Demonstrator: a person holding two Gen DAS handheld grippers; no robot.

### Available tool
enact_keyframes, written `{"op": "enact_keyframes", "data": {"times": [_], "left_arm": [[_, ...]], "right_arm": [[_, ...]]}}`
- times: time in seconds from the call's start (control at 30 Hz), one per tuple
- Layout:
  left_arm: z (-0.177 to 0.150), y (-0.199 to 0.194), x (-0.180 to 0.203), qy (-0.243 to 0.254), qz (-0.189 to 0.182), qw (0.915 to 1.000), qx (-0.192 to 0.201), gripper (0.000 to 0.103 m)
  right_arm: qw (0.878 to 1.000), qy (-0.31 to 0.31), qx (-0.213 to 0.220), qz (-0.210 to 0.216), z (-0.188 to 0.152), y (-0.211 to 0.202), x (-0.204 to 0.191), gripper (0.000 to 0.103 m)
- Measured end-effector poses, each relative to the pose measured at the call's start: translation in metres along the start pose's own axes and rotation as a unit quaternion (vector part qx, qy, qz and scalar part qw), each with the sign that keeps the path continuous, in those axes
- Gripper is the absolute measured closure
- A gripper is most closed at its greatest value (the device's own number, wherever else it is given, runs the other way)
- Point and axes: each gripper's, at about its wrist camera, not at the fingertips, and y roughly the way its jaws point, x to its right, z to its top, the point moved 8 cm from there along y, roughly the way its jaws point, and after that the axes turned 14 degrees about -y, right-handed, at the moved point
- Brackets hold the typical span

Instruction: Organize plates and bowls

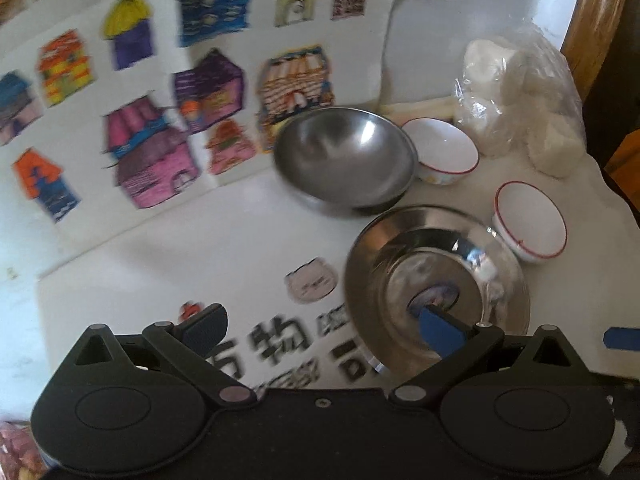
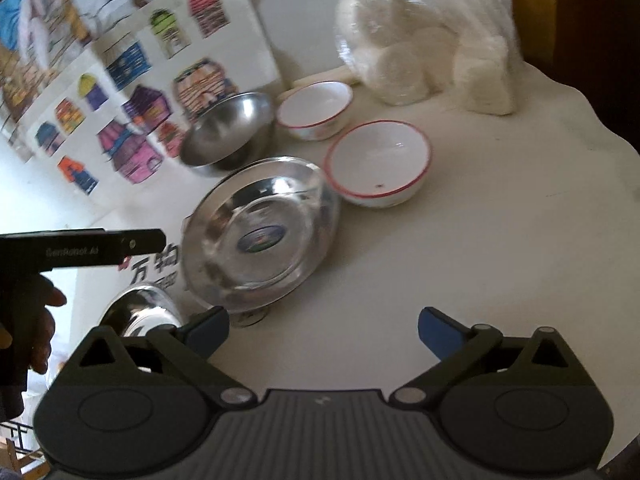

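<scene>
A shiny steel plate (image 1: 436, 276) (image 2: 260, 236) lies on the white table. A steel bowl (image 1: 346, 158) (image 2: 230, 132) stands behind it. Two white bowls with red rims stand to the right, one far (image 1: 440, 150) (image 2: 316, 108) and one near (image 1: 530, 226) (image 2: 378, 162). A second steel dish (image 2: 140, 312) shows at lower left of the right wrist view. My left gripper (image 1: 320, 328) is open, its right finger over the plate. My right gripper (image 2: 324, 330) is open and empty, just short of the plate's near rim.
A poster of coloured houses (image 1: 132, 92) (image 2: 132, 92) leans at the back left. A plastic bag of white rolls (image 1: 520, 100) (image 2: 424, 48) lies at the back right. A printed sheet (image 1: 280, 340) lies on the table. The left hand-held gripper body (image 2: 80, 248) shows at left.
</scene>
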Motion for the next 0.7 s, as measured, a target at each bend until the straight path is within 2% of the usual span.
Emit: {"op": "enact_keyframes", "data": {"times": [0.23,0.57,0.7], "left_arm": [[0.006,0.035,0.021,0.014,0.016,0.9994,-0.028,0.001],[0.000,0.058,0.028,0.021,0.029,0.9975,-0.060,0.001],[-0.001,0.058,0.030,0.026,0.029,0.9972,-0.064,0.002]], "right_arm": [[1.000,0.002,-0.007,0.011,0.010,0.020,0.015,0.000],[0.999,-0.035,-0.008,0.020,0.023,0.040,0.002,0.001],[0.999,-0.043,-0.011,0.017,0.024,0.045,0.001,0.008]]}}
